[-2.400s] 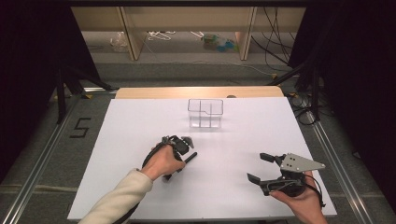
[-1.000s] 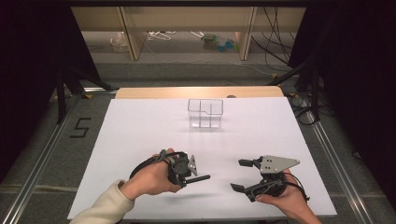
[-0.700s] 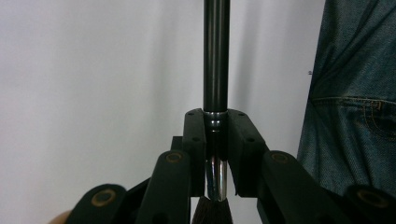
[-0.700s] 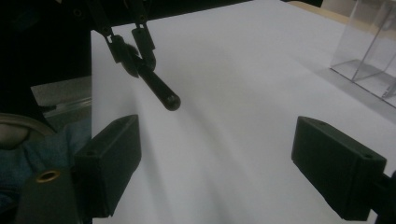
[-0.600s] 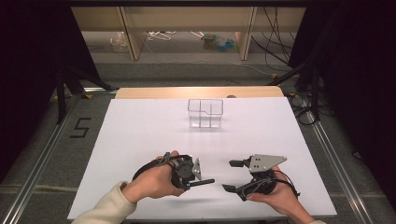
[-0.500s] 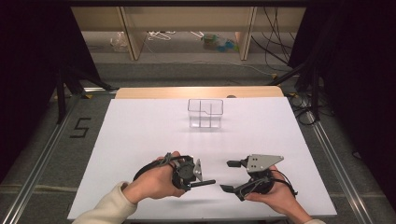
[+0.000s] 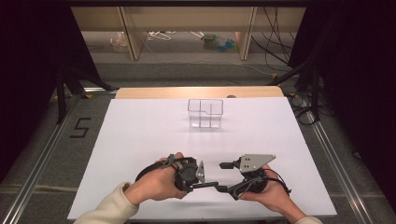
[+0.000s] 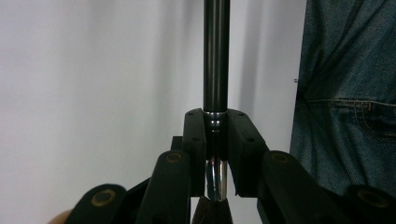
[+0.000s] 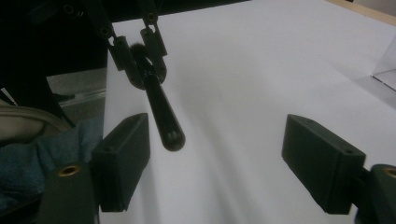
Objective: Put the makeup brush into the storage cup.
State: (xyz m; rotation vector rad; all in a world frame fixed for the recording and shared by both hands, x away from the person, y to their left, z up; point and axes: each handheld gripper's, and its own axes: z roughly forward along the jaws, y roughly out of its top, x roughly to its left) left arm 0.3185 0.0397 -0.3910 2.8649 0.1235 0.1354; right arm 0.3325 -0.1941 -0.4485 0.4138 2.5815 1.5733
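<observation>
Right gripper view: my left claw (image 9: 137,58) is pinching a makeup brush (image 9: 159,109) by its ferrule, offering the handle between my spread right claw (image 9: 229,163) for handover.

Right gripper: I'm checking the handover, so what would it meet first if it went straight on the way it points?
Probably the rounded end of the brush handle, held out by the left gripper. The right gripper is open, and the handle end sits near its left finger, not centred; depth is unclear.
</observation>
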